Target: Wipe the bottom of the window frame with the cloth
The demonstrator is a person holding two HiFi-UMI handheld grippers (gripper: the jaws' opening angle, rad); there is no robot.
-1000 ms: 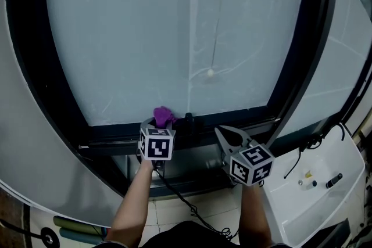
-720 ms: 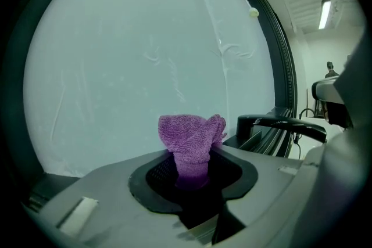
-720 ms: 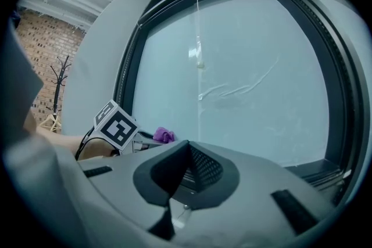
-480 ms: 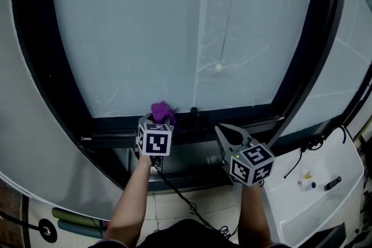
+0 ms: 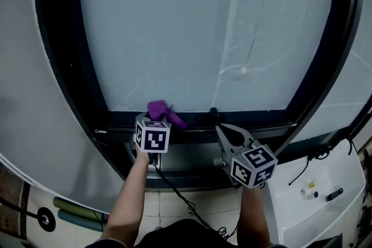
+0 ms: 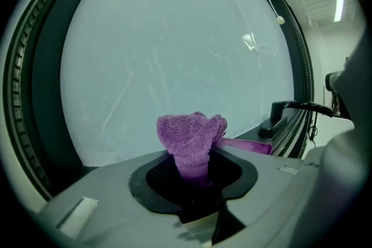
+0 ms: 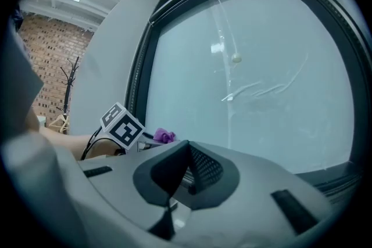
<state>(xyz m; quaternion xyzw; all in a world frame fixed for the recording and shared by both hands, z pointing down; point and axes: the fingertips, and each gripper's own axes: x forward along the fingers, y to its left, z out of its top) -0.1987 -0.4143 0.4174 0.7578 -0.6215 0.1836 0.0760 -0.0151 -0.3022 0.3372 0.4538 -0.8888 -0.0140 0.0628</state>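
A purple terry cloth (image 5: 161,112) (image 6: 190,139) sits bunched in my left gripper (image 5: 156,120) (image 6: 195,168), which is shut on it. The cloth rests on the bottom rail of the black window frame (image 5: 256,117), left of the middle, with a flat tail trailing right along the rail. My right gripper (image 5: 229,135) (image 7: 185,174) hangs just below the rail, right of the cloth, jaws shut with nothing between them. In the right gripper view the cloth (image 7: 164,136) shows beyond the left gripper's marker cube (image 7: 122,126).
A black window handle (image 5: 213,113) (image 6: 278,116) stands on the rail right of the cloth. Frosted glass (image 5: 192,32) fills the frame. A white sink (image 5: 317,194) with cables lies lower right. A cable (image 5: 180,197) hangs from the left gripper over the tiled floor.
The left gripper has slid left along the rail with the cloth, away from the window handle. The right gripper holds about the same place. The head view has shifted left.
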